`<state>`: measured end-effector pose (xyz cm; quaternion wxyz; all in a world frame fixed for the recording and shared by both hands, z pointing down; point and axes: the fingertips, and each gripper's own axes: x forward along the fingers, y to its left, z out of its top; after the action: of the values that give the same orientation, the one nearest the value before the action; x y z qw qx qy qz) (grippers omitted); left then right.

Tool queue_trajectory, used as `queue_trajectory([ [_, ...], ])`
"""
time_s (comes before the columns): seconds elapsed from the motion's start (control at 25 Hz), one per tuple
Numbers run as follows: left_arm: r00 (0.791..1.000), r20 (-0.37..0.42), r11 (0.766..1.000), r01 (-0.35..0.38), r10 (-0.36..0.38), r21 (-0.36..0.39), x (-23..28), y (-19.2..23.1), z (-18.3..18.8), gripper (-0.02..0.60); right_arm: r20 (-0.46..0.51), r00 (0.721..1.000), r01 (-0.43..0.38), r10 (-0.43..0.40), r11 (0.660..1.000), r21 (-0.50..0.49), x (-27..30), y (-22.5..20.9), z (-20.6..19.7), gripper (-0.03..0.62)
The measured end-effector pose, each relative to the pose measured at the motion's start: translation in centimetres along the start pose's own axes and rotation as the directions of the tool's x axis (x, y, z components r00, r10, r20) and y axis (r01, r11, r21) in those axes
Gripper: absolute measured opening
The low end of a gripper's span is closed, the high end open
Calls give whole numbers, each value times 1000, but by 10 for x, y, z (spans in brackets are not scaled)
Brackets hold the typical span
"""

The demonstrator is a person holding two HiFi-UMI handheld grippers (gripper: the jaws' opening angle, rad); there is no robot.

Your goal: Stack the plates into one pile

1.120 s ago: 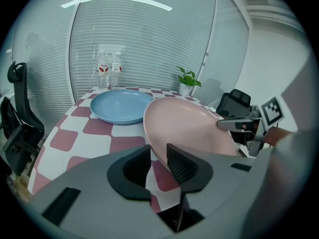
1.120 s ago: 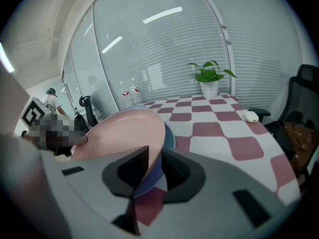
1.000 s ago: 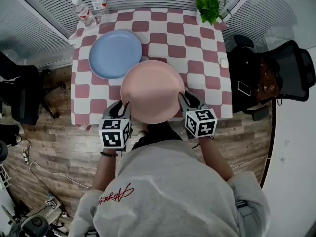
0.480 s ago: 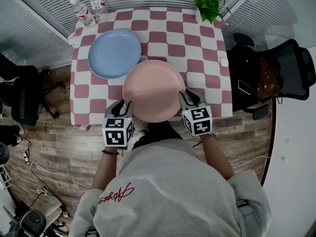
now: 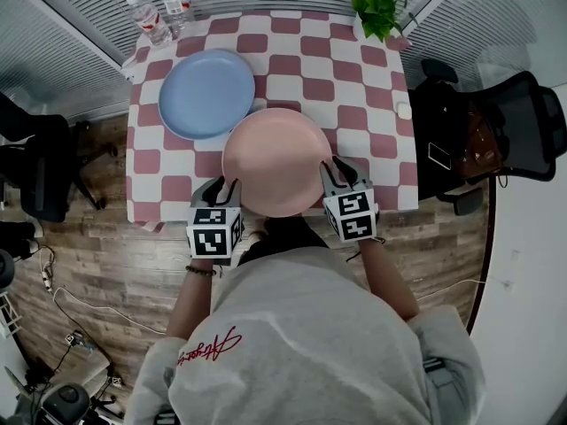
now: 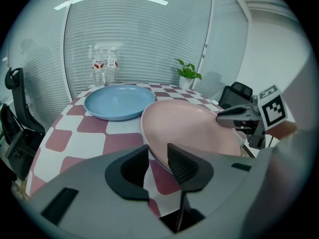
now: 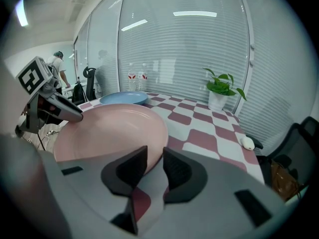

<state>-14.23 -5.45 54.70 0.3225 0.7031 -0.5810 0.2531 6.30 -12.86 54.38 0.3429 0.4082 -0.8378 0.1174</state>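
Note:
A pink plate (image 5: 275, 162) hangs just above the near part of the checkered table (image 5: 354, 87), held by its rim on both sides. My left gripper (image 5: 221, 187) is shut on its left rim, which runs between the jaws in the left gripper view (image 6: 158, 153). My right gripper (image 5: 335, 168) grips the right rim (image 7: 155, 156); its jaws have just been opening a little, with the rim still between them. A blue plate (image 5: 206, 93) lies flat at the far left of the table, beyond the pink plate (image 6: 194, 128).
Two water bottles (image 5: 164, 7) stand at the far left corner and a potted plant (image 5: 376, 7) at the far right corner. A small white object (image 5: 402, 112) lies near the right edge. Black chairs stand right (image 5: 518, 127) and left (image 5: 35, 175) of the table.
The pink plate and both grippers have shifted slightly away from me over the table. The right gripper has rolled a little on the rim.

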Motion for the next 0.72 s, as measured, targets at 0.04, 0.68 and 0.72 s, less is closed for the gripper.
queue_trajectory([
  [0.04,1000,-1,1000,-3,3,5,1,0,0,120,2,1000,2,-2,1000,-1,0,0,0,94],
  [0.68,995,96,1000,2,-2,3,-5,4,9,147,109,990,-84,86,996,-27,-8,-4,35,117],
  [0.72,995,104,1000,0,1,-7,-7,6,10,147,120,988,-89,92,996,-31,-9,-6,42,117],
])
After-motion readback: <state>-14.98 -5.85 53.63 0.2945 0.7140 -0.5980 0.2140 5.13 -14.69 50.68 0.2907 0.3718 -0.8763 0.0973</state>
